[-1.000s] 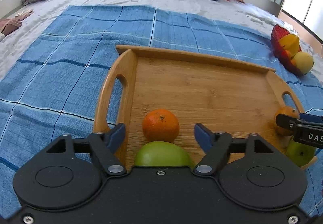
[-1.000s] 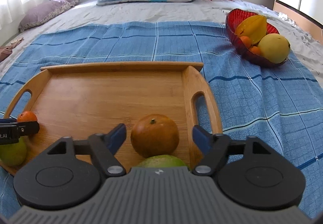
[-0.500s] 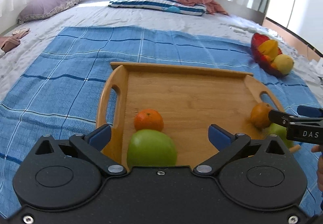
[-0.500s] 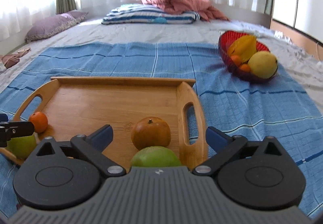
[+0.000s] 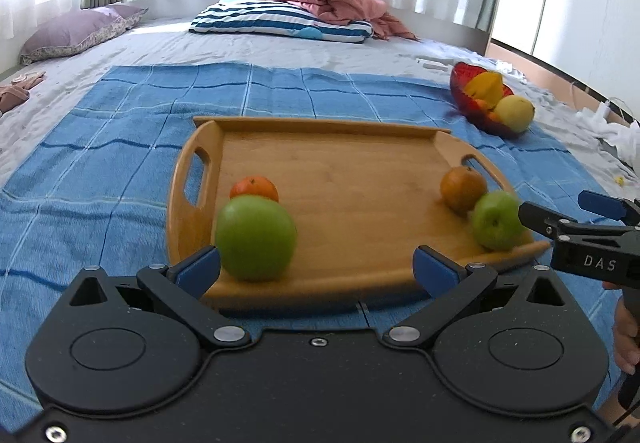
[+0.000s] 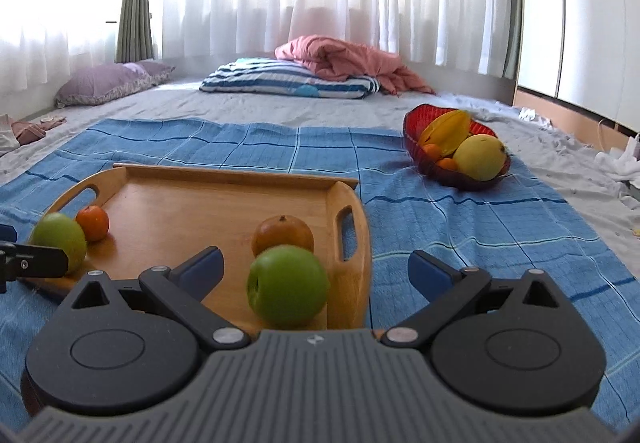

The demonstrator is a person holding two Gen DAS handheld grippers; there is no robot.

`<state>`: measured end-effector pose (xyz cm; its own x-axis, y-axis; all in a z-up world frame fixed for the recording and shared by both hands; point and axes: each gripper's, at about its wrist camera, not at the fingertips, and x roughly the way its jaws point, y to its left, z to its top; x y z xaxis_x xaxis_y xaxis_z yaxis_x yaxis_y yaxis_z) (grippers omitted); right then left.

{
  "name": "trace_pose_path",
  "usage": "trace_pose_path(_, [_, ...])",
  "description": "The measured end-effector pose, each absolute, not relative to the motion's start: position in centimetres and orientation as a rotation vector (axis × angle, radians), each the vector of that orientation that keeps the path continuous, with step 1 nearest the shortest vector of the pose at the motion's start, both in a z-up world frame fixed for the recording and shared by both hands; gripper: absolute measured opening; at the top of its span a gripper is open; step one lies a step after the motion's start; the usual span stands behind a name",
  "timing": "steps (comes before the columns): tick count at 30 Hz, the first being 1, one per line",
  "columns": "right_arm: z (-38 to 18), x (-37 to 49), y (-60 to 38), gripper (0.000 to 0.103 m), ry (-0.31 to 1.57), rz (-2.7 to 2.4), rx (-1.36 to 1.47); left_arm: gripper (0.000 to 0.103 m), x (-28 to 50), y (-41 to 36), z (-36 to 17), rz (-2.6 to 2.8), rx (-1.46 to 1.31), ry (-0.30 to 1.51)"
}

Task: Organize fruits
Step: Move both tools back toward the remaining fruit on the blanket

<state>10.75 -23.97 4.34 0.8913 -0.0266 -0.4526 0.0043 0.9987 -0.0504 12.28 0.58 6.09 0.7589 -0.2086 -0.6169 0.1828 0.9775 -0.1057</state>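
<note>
A wooden tray (image 5: 332, 171) (image 6: 192, 199) lies on a blue checked cloth. Near its left handle a green apple (image 5: 256, 237) (image 6: 60, 239) rests in front of a small orange (image 5: 255, 187) (image 6: 93, 223). Near its right handle a second green apple (image 5: 496, 220) (image 6: 287, 286) sits in front of a darker orange (image 5: 463, 189) (image 6: 283, 234). My left gripper (image 5: 318, 267) is open just short of the tray's near edge, pads clear of the left apple. My right gripper (image 6: 316, 269) (image 5: 576, 209) is open behind the right apple, touching nothing.
A red bowl (image 6: 416, 147) (image 5: 460, 91) with a yellow fruit, a starfruit and small oranges stands on the cloth at the far right. Pillows and a pink blanket (image 6: 344, 61) lie at the back. A hand (image 5: 626, 335) holds the right gripper.
Both grippers' jaws spread wider and both pulled back from the tray. The green apples, earlier close between the fingers, now sit free on the tray ahead of them.
</note>
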Motion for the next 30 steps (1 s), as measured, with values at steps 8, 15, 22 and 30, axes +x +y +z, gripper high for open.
trace_pose_path(8, [2.3,7.1,-23.7,0.103,0.437,-0.033,-0.077,0.103,9.0,0.0,4.9,-0.233,-0.038,0.668])
trace_pose_path(15, [1.5,4.7,-23.8,0.103,0.421,-0.037,-0.105,0.103,6.5,-0.3,4.3,-0.248,-0.023,0.649])
trace_pose_path(22, [0.6,2.9,-23.3,0.103,0.408,-0.037,-0.129,0.103,4.5,-0.4,3.8,-0.257,-0.017,0.641])
trace_pose_path(30, [-0.4,1.6,-22.8,0.103,0.405,-0.028,-0.12,0.103,2.8,-0.5,3.1,-0.252,-0.01,0.644])
